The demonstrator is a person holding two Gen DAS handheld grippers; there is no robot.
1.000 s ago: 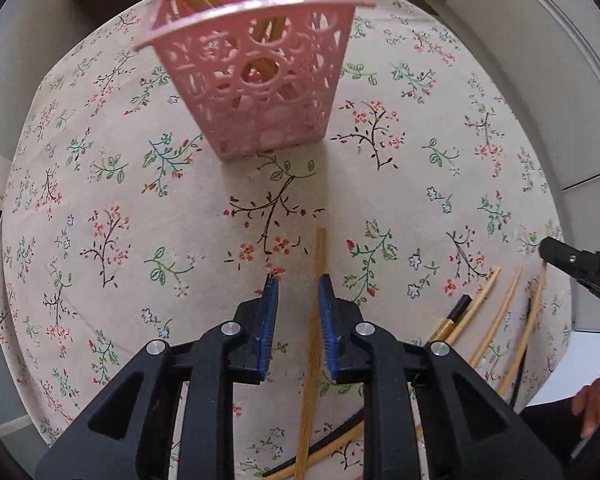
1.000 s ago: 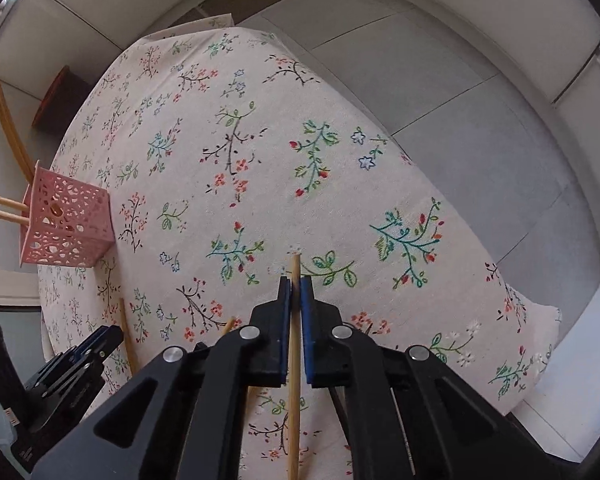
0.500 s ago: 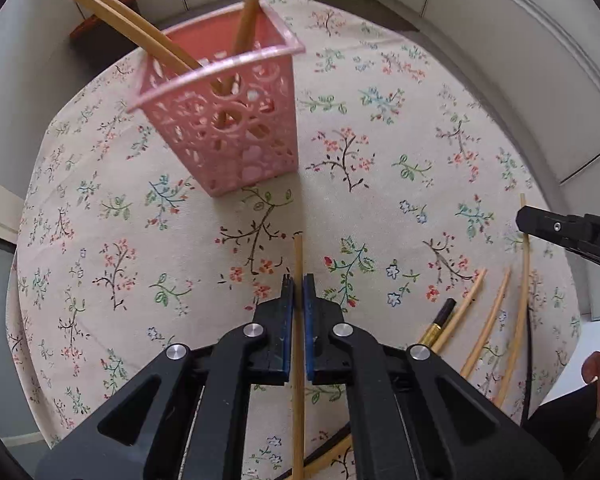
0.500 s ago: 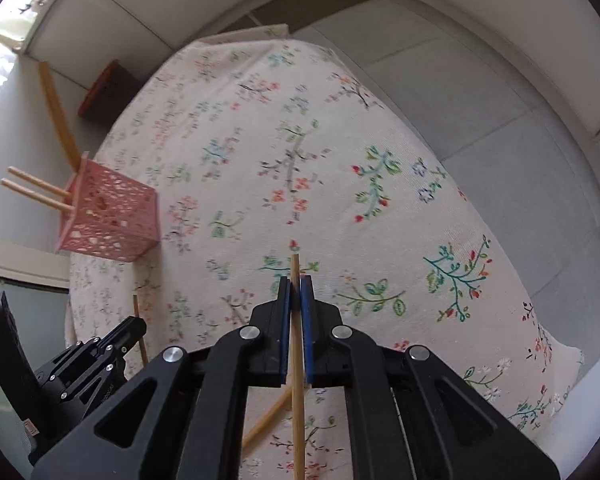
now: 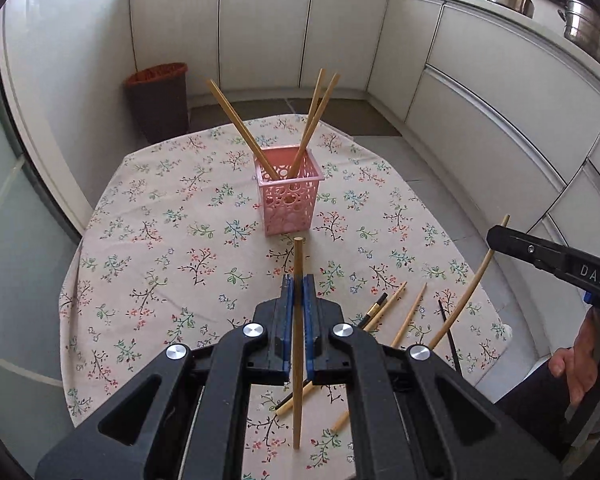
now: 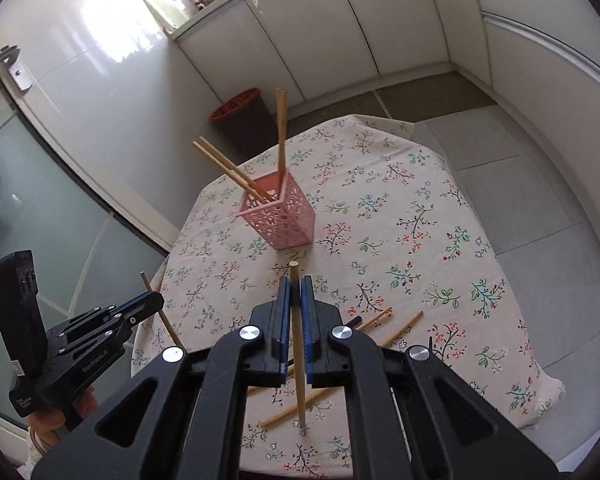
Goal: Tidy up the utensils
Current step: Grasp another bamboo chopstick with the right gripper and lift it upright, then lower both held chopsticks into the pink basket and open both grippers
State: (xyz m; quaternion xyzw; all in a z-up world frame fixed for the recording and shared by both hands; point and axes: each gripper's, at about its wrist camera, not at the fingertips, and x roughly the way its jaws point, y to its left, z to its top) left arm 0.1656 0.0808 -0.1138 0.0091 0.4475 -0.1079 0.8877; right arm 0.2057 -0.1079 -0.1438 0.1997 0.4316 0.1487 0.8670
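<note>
Nearest to each camera, both tools were closed on a wooden chopstick. The left gripper (image 5: 298,300) pinched one chopstick (image 5: 298,344) between its blue pads, and the right gripper (image 6: 296,300) pinched a second chopstick (image 6: 298,344) in the same way.

A second earlier both grippers were low over the tablecloth, and the left jaws were not yet closed around the stick. Now both sticks were lifted well above the floral tablecloth (image 5: 160,240), so I judge the picking step finished and the carrying to the holder started.

Below them, several loose chopsticks (image 5: 410,316) lay on the cloth, among them dark ones.

Farther away stood the pink basket (image 5: 290,204), upright near the table middle, with three chopsticks (image 5: 242,128) leaning inside it.
</note>
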